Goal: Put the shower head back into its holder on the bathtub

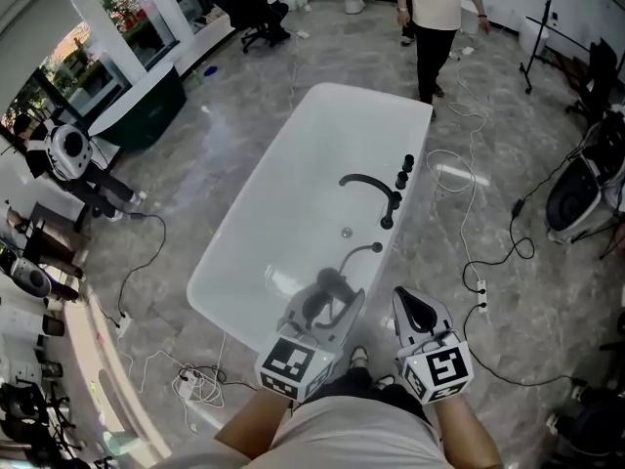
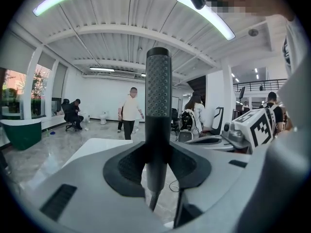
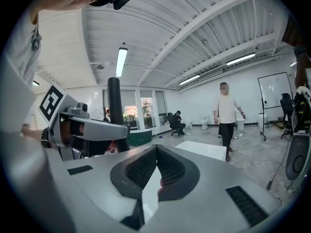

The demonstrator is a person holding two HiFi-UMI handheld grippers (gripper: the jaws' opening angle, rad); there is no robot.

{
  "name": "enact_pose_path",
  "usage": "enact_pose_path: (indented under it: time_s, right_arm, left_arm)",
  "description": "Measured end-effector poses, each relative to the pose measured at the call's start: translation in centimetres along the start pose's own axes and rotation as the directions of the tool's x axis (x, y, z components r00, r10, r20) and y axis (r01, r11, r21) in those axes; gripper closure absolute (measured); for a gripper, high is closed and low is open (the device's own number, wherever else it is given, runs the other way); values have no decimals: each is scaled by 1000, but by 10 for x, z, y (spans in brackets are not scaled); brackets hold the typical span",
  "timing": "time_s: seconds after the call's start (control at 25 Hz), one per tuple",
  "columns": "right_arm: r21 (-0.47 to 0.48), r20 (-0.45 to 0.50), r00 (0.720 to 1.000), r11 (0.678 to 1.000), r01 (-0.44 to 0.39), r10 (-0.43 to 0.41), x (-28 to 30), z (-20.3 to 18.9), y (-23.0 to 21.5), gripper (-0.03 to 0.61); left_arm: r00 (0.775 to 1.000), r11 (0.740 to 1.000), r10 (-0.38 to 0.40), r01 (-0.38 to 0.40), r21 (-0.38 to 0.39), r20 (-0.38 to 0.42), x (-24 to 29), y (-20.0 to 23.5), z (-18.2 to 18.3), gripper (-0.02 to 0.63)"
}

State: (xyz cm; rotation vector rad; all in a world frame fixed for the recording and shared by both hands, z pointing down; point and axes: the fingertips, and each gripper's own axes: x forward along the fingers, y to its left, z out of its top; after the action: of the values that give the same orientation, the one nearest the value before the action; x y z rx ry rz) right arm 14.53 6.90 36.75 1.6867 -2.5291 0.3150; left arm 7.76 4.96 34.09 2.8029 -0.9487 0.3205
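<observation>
Our left tongs (image 1: 328,306) clamp the black shower head (image 2: 158,91) mid-handle above the near end of the bathtub (image 1: 244,225). Our right tongs (image 1: 417,313) are closed and empty. The shower head seems stiff, light and slick, so that grip suits, though the hose (image 1: 359,252) may tug.

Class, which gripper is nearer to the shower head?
Left. The left gripper is clamped on the shower head; the right gripper is beside it, apart, shut and empty.

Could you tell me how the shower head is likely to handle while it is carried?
The shower head looks rigid, a slim dark rod held in the left gripper. Its smooth round handle may twist in the pads. The trailing hose will probably tug on it.
</observation>
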Motion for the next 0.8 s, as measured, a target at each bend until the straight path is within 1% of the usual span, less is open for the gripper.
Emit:
enact_pose_path:
  time_s: [0.12, 0.24, 0.36, 0.64, 0.8]
  right_arm:
    - [-3, -16, 999, 999, -32, 32, 21, -3, 4, 566]
    - [-3, -24, 996, 996, -85, 85, 38, -7, 13, 566]
    - [-3, -30, 989, 990, -143, 143, 55, -10, 22, 566]
    - [-69, -98, 958, 958, -278, 271, 91, -35, 35, 566]
    - [-73, -148, 939, 944, -322, 309, 106, -56, 33, 566]
  left_arm:
    - [1000, 1000, 9, -9, -13, 10, 4, 20, 7, 482]
    - [1000, 999, 18, -18, -28, 16, 6, 36, 13, 482]
    - [999, 999, 38, -37, -24, 14, 8, 51, 17, 482]
    - [993, 991, 116, -116, -62, -1, 18, 80, 17, 482]
    - [991, 989, 134, -132, -64, 24, 23, 87, 39, 482]
